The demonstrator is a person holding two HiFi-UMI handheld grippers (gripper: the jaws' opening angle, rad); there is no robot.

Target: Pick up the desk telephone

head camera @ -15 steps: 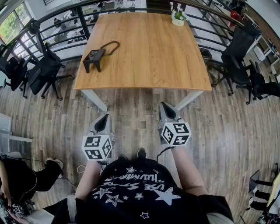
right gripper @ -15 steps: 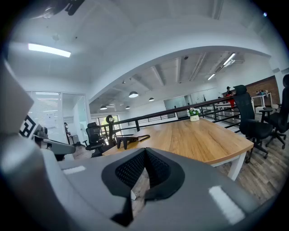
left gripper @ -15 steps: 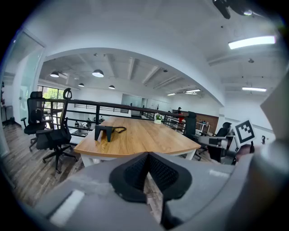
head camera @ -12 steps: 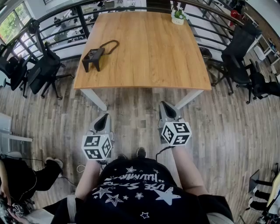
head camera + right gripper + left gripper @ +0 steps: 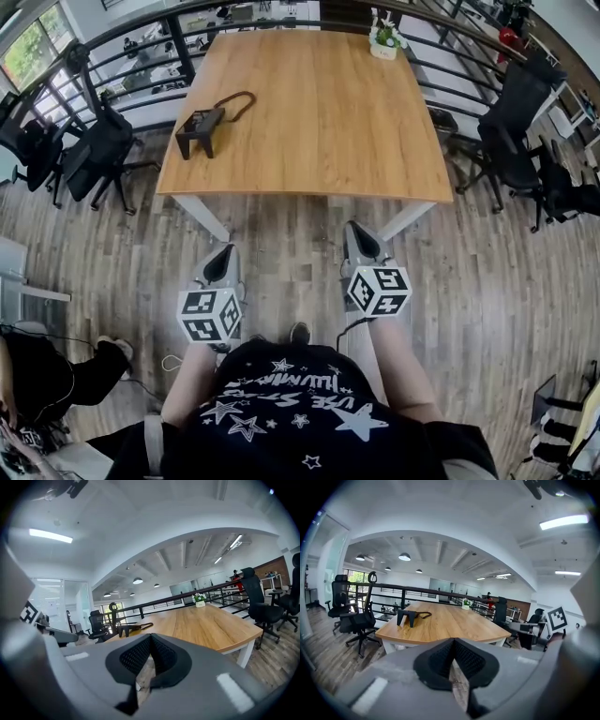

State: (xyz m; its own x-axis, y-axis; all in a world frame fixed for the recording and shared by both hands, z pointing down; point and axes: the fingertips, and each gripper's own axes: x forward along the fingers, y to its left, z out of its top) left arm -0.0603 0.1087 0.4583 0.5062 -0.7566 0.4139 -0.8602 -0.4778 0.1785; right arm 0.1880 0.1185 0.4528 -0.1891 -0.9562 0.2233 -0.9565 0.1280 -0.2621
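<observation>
Nearly nothing has moved vs the earlier frames: both tongs hang at the same spot over the floor. Only the head cam has tipped a bit, so the desk sits a touch lower in its picture.

Left tongs (image 5: 222,255) and right tongs (image 5: 359,236) are held side by side in front of the person, well short of the desk's near edge, pointing fwd and slightly down. Left tongs (image 5: 453,643): black ribbed pads pressed together at the tips, nothing btwn them. Right tongs (image 5: 150,638): same, pads closed tip to tip, empty.

Black desk telephone (image 5: 200,130) sits on the light wooden desk w/ white legs (image 5: 328,122). It is by the desk's left edge, toward the near-left corner, well apart from both tongs. Its black cord (image 5: 236,99) loops away behind it on the desktop.

Small plant in a white pot (image 5: 383,39) sits at the far edge, right of centre. Black office chairs (image 5: 89,150) stand left of the desk, w/ more on the right. Black metal railing (image 5: 178,42) runs behind. Floor (image 5: 281,234) is grey-brown wood plank.
</observation>
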